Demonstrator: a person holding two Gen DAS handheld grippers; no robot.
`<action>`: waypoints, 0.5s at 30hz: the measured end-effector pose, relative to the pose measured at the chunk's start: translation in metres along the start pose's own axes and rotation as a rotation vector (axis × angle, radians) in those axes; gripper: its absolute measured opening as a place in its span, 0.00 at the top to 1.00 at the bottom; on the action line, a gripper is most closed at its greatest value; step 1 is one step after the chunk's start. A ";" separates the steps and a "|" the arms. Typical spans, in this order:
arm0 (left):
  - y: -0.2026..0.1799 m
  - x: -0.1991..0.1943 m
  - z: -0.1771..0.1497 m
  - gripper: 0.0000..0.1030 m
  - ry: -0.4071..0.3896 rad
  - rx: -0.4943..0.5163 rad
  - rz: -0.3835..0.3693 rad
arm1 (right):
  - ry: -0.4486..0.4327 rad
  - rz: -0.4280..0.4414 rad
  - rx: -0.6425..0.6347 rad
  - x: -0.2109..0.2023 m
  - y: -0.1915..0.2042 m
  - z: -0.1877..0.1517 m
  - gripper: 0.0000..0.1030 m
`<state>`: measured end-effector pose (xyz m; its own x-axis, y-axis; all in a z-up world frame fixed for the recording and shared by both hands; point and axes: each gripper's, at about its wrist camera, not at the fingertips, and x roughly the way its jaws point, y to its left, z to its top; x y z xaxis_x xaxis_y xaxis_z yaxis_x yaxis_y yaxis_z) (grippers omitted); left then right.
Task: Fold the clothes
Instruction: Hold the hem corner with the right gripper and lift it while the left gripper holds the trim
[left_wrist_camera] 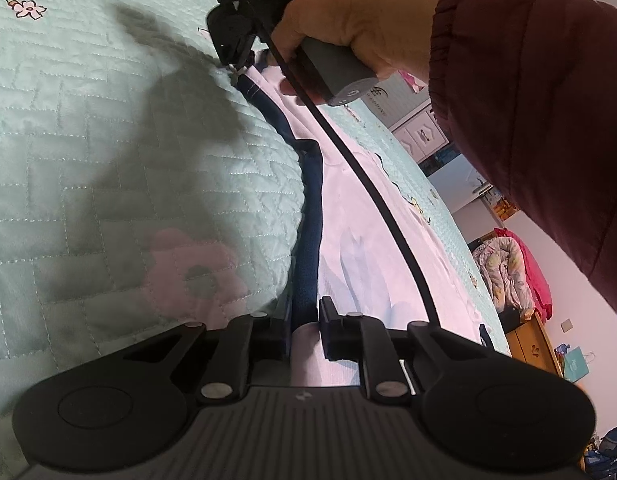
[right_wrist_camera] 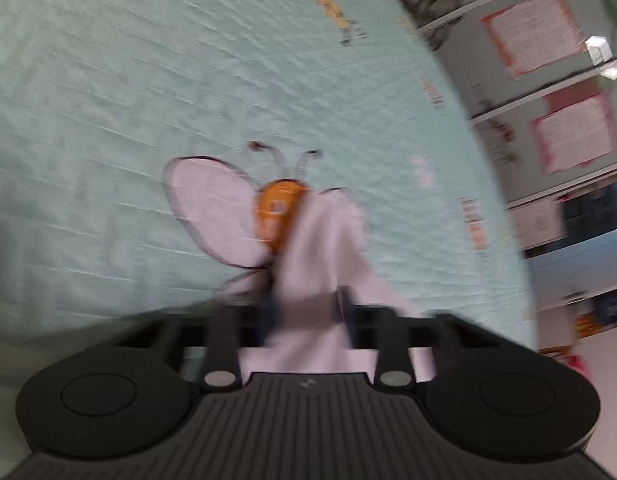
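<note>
Pale lilac cloth with a navy trim, the garment (left_wrist_camera: 360, 236), lies on a mint quilted bed (left_wrist_camera: 108, 128), pinched at two points along one edge. Between the fingers of the left tool (left_wrist_camera: 304, 332) a bunch of the trim and pale fabric is clamped, the jaws nearly closed on it. Ahead of that tool, the person's hand (left_wrist_camera: 348, 36) steers the right tool (left_wrist_camera: 236, 60) down onto the far end of the same trimmed border. From its own blurred view, the right tool (right_wrist_camera: 304, 312) is clenched on a gather of the lilac fabric, which rises from the bed straight in front of it, over a printed butterfly (right_wrist_camera: 244, 216). Holding both ends of one edge probably lets the border be lifted level and carried over as a fold. Open quilt spreads to the left of both tools; to their right the bed's edge falls away toward cluttered furniture.
</note>
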<state>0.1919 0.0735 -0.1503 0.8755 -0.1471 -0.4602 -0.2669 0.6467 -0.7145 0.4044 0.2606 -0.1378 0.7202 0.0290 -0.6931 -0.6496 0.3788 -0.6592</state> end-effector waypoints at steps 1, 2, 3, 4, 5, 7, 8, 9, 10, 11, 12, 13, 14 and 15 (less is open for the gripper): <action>0.001 0.001 0.001 0.86 0.005 -0.003 0.001 | -0.002 -0.001 -0.002 0.000 0.003 0.000 0.95; 0.001 0.002 0.001 0.87 0.010 -0.006 0.003 | -0.007 -0.015 -0.009 0.001 0.006 0.001 0.95; 0.001 0.003 0.002 0.87 0.014 -0.012 0.004 | -0.012 -0.028 -0.016 0.001 0.009 0.001 0.95; 0.001 0.003 0.002 0.88 0.018 -0.018 0.005 | -0.017 -0.032 -0.010 0.001 0.010 0.001 0.95; 0.002 0.004 0.003 0.88 0.022 -0.024 0.004 | -0.022 -0.024 0.010 0.001 0.007 0.000 0.95; 0.004 0.002 0.005 0.88 0.027 -0.030 0.004 | -0.034 -0.002 0.048 0.001 0.000 -0.001 0.95; 0.006 0.000 0.006 0.88 0.029 -0.030 0.005 | -0.041 0.007 0.056 0.001 -0.002 -0.002 0.94; 0.007 0.000 0.006 0.88 0.030 -0.030 0.006 | -0.048 0.011 0.060 0.000 -0.003 -0.003 0.94; 0.007 0.000 0.006 0.88 0.032 -0.030 0.007 | -0.054 0.015 0.064 0.000 -0.004 -0.005 0.94; 0.007 0.000 0.007 0.88 0.033 -0.031 0.007 | -0.058 0.018 0.073 0.000 -0.006 -0.005 0.94; 0.007 0.000 0.007 0.88 0.035 -0.032 0.008 | -0.061 0.021 0.084 0.001 -0.008 -0.005 0.94; 0.007 0.000 0.007 0.88 0.036 -0.033 0.008 | -0.063 0.024 0.095 0.001 -0.011 -0.005 0.94; 0.007 0.000 0.007 0.88 0.037 -0.033 0.009 | -0.066 0.026 0.106 0.002 -0.013 -0.005 0.94; 0.007 0.000 0.007 0.88 0.037 -0.032 0.010 | -0.069 0.032 0.115 0.002 -0.015 -0.006 0.94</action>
<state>0.1925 0.0829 -0.1511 0.8572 -0.1687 -0.4866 -0.2892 0.6241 -0.7258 0.4138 0.2497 -0.1314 0.7170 0.1046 -0.6892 -0.6432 0.4804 -0.5962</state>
